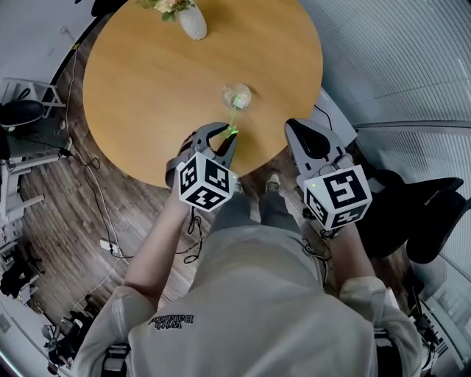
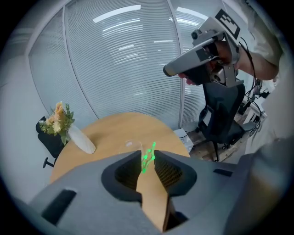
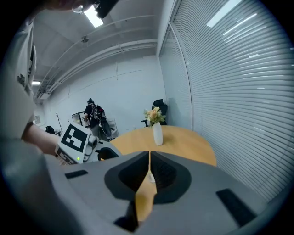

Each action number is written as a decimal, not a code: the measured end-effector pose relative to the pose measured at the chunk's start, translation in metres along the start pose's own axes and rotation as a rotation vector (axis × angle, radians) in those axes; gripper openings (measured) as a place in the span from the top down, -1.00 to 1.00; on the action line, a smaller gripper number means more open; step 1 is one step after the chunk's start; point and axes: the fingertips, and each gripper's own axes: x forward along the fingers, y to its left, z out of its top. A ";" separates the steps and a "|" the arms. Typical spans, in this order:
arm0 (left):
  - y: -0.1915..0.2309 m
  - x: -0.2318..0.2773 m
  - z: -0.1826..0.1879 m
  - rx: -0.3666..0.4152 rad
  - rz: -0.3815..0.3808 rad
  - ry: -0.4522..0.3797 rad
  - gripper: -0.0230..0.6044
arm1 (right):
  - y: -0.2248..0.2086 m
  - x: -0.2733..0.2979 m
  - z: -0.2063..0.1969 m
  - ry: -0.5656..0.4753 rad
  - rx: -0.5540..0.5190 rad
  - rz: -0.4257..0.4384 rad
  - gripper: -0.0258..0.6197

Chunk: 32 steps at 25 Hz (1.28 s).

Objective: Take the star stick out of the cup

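So we've got a round wooden table (image 1: 162,88) with a small clear glass cup (image 1: 237,96) sitting near the edge closest to us. The thin glowing-green star stick (image 1: 233,121) is in that cup, leaning out over the rim toward us. Our left gripper (image 1: 227,134) is angled down at it, and in the left gripper view the stick's top end sits right in the slot between the tips. The jaws are only a narrow gap apart there. As far as we can see the pads aren't clamped on it, so it's framed rather than grabbed. Our right gripper (image 1: 302,131) hangs off to the side past the table edge, well apart from the cup. Its jaw tips are together with nothing in them. A white vase with pale flowers (image 1: 193,22) stands at the far side.
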 end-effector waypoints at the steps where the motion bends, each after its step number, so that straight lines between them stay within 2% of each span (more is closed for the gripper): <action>1: 0.000 0.001 0.001 0.009 0.005 -0.003 0.64 | -0.001 -0.001 -0.002 0.003 0.003 -0.002 0.82; 10: 0.005 -0.004 0.014 0.056 0.062 -0.044 0.82 | -0.011 -0.009 -0.008 -0.005 0.009 -0.038 0.82; 18: 0.021 -0.049 0.028 -0.005 0.123 -0.099 0.82 | -0.014 -0.029 0.026 -0.088 -0.004 -0.067 0.82; 22: 0.031 -0.084 0.043 -0.049 0.182 -0.161 0.82 | -0.009 -0.041 0.054 -0.147 -0.037 -0.064 0.82; 28: 0.050 -0.140 0.069 -0.064 0.308 -0.281 0.82 | 0.005 -0.056 0.097 -0.226 -0.120 -0.060 0.82; 32: 0.055 -0.180 0.099 -0.040 0.356 -0.367 0.82 | 0.009 -0.069 0.124 -0.286 -0.163 -0.060 0.82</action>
